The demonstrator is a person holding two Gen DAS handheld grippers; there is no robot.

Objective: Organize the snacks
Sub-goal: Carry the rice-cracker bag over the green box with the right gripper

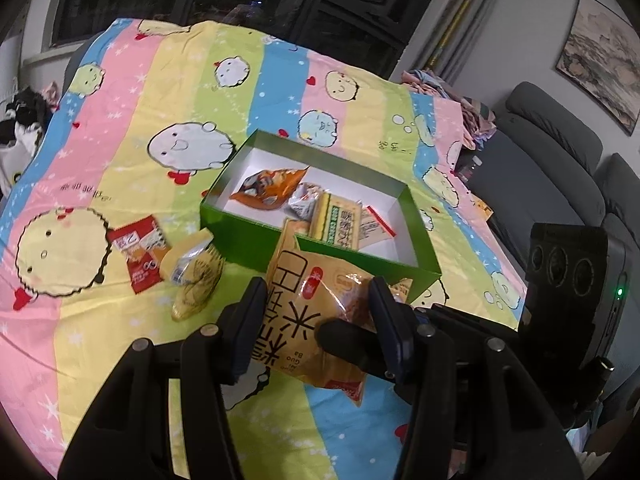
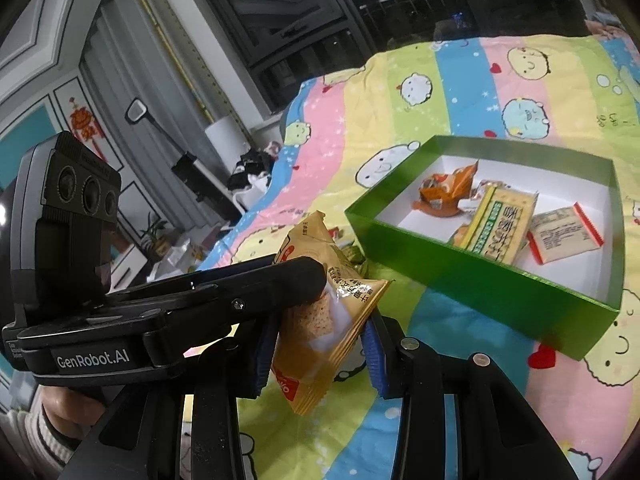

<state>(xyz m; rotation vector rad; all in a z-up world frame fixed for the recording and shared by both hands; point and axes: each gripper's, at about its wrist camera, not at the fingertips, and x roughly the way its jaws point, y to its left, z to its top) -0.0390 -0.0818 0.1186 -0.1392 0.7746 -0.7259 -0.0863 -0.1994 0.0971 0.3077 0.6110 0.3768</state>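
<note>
Both grippers pinch one golden rice-cracker packet [image 1: 320, 312] — left gripper [image 1: 316, 320] and right gripper [image 2: 320, 344] closed on it, above the bedspread [image 1: 132, 112] near the green box [image 1: 240, 232] — so an uneven release could drop it outside the near wall.

Dark windows [image 1: 224, 4] behind bed; grey sofa [image 1: 560, 140] under framed landscape painting [image 1: 604, 56]; red knot ornament [image 2: 84, 128] on panelled wall.
</note>
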